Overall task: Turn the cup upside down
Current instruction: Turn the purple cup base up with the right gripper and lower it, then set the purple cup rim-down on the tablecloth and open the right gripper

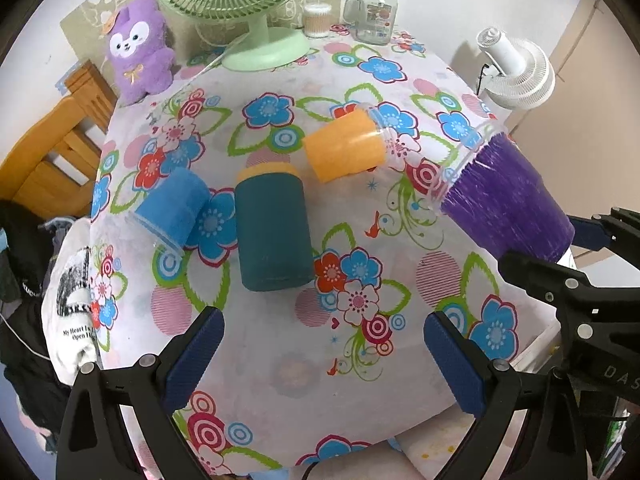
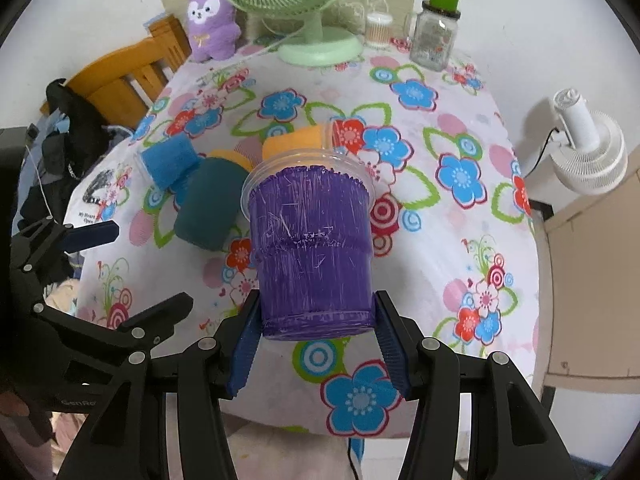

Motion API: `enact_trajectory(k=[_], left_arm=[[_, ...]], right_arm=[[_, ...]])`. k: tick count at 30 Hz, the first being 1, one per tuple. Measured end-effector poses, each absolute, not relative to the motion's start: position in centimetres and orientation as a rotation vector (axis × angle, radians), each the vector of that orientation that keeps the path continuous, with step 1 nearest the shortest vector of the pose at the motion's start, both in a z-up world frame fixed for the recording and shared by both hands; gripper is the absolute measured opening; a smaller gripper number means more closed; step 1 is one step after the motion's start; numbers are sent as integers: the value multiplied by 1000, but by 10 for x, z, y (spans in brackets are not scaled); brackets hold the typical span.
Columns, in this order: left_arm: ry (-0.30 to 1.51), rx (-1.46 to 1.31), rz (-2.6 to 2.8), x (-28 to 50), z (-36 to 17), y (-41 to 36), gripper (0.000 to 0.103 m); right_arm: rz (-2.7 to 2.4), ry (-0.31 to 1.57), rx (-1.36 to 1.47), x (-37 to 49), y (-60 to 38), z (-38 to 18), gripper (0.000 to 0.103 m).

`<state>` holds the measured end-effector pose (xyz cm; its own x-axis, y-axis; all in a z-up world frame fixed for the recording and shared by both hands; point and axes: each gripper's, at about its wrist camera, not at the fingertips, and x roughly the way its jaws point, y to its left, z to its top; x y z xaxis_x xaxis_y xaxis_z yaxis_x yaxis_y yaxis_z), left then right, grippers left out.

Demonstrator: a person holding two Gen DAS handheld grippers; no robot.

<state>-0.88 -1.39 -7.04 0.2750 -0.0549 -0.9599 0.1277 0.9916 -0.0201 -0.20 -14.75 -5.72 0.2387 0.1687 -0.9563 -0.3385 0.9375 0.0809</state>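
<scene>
My right gripper (image 2: 318,344) is shut on the base end of a purple cup (image 2: 310,248) and holds it above the flowered table, clear rim pointing away from me. The same cup (image 1: 504,204) shows at the right of the left wrist view, tilted, with the right gripper (image 1: 560,256) behind it. My left gripper (image 1: 324,360) is open and empty above the near part of the table. Three more cups lie on their sides on the table: a dark teal one (image 1: 274,228), an orange one (image 1: 346,150) and a blue one (image 1: 172,206).
The table wears a flowered cloth (image 1: 360,320). At its back stand a green fan (image 1: 248,8), a purple plush toy (image 1: 138,48), a glass jar with a green lid (image 1: 374,12) and a small cotton-swab tub (image 1: 317,20). A white fan (image 1: 516,72) is off to the right, a wooden chair (image 1: 60,148) on the left.
</scene>
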Motion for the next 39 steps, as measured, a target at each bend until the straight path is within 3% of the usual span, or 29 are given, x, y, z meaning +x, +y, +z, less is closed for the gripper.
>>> enact_trajectory(k=[29, 39], left_arm=[[1399, 38, -102, 13, -129, 6, 100], [1415, 12, -58, 32, -129, 30, 100]], right_arm=[[406, 1715, -409, 41, -106, -133, 58], [413, 1722, -452, 73, -79, -145, 63]])
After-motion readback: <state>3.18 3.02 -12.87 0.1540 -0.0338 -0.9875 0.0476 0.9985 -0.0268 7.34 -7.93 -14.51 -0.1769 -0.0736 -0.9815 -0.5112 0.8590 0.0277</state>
